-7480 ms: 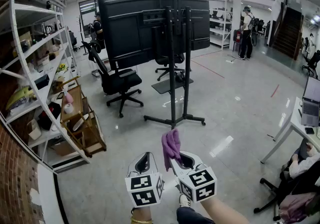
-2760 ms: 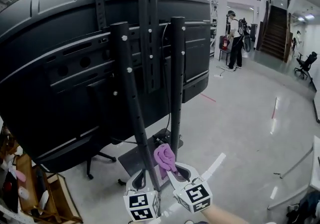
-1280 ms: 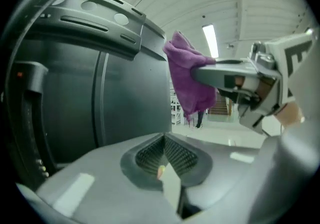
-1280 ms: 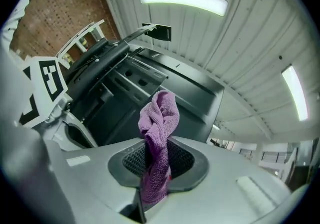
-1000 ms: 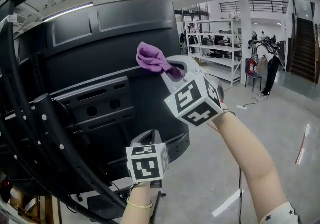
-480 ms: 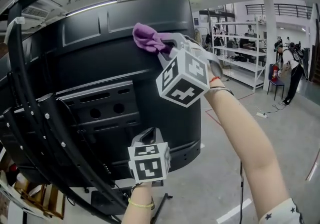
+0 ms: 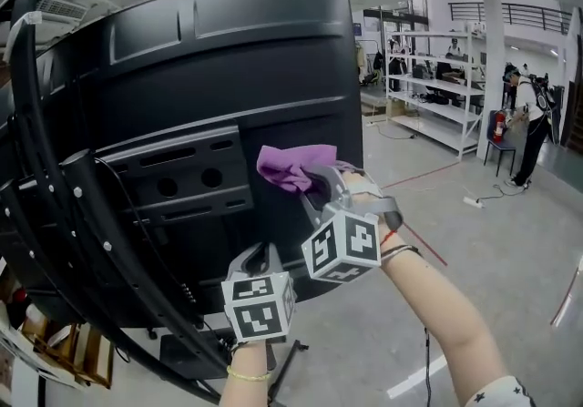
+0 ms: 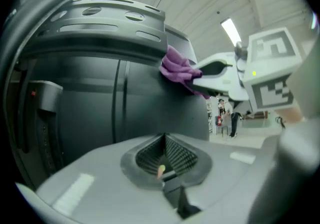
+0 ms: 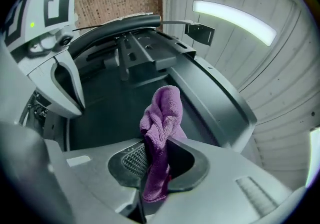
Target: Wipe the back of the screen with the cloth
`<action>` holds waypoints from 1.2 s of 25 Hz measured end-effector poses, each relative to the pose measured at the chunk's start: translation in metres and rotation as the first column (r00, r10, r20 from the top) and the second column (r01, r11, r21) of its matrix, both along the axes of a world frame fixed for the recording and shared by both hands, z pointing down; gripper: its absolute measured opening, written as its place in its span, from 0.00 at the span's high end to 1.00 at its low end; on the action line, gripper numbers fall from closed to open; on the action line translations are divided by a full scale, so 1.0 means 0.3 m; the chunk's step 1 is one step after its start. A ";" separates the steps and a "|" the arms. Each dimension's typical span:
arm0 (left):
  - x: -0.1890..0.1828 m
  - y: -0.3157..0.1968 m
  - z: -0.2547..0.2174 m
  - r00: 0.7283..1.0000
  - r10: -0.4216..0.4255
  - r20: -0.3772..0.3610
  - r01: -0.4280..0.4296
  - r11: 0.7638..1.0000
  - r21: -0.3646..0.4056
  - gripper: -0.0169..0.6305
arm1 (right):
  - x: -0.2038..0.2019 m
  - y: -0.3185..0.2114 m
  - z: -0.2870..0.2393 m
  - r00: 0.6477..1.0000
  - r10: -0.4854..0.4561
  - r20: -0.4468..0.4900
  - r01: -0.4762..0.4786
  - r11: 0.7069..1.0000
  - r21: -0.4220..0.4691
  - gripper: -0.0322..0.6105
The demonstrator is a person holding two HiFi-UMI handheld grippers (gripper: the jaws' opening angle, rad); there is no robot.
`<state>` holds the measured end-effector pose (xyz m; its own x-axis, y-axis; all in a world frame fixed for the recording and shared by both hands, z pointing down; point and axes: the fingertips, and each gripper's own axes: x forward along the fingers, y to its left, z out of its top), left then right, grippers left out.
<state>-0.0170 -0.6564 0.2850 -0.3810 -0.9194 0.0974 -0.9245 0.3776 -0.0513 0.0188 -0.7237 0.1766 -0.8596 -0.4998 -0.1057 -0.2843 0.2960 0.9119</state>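
The black back of the big screen [image 7: 209, 105] fills the left and middle of the head view, on a black stand with slanted posts [image 7: 91, 241]. My right gripper [image 7: 319, 185] is shut on a purple cloth [image 7: 293, 166], and the cloth presses against the screen's back near its right side, at mid height. The right gripper view shows the cloth [image 9: 161, 123] bunched between the jaws against the dark panel [image 9: 115, 102]. My left gripper [image 7: 261, 261] hangs lower, below the right one, shut with nothing in it. From the left gripper view the cloth [image 8: 181, 69] touches the panel [image 8: 100, 102].
The screen's mounting bracket [image 7: 173, 182] with holes and a cable lies left of the cloth. White shelving [image 7: 428, 86] and a person [image 7: 528, 123] stand far right across the grey floor [image 7: 492, 259]. Wooden shelves [image 7: 46, 351] sit bottom left.
My right gripper has swept the cloth down the screen's back, from near the top edge to mid height. The left gripper stays low and shut.
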 end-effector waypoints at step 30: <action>0.079 0.291 0.426 0.998 0.004 -0.056 -0.003 1.000 0.019 0.96 | 0.264 0.273 0.766 0.913 0.073 0.402 0.285 0.592 -0.754 0.85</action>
